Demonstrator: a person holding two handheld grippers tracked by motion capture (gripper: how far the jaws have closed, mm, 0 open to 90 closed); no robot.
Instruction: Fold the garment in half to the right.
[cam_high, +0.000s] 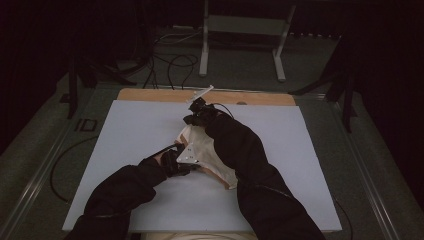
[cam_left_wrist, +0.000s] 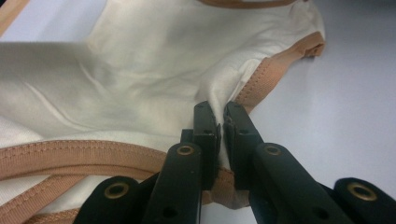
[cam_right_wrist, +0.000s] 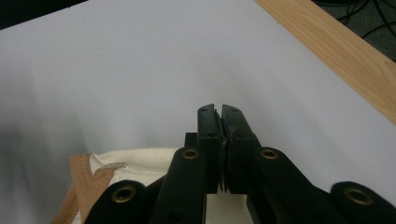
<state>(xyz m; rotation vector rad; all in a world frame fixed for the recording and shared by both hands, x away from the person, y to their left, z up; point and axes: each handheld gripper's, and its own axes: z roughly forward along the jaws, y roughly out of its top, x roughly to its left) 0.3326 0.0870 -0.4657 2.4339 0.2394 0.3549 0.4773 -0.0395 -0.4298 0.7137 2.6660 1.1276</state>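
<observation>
A cream garment (cam_high: 212, 157) with tan elastic trim lies bunched on the pale board (cam_high: 135, 130) in the high view. My left gripper (cam_high: 179, 149) sits at its near left side. In the left gripper view this gripper (cam_left_wrist: 220, 114) is shut on a fold of the cream fabric (cam_left_wrist: 154, 70) beside the tan edge band (cam_left_wrist: 266, 77). My right gripper (cam_high: 194, 119) is at the garment's far end, with cloth hanging below it. In the right gripper view its jaws (cam_right_wrist: 219, 112) are pressed together with the cream cloth (cam_right_wrist: 135, 163) running in under them.
A wooden strip (cam_high: 150, 95) borders the board's far edge and also shows as a wooden strip (cam_right_wrist: 345, 60) in the right gripper view. Behind the table stand a metal frame (cam_high: 205, 50) and loose cables (cam_high: 175, 62) on the floor. Dark sleeves cover the near middle.
</observation>
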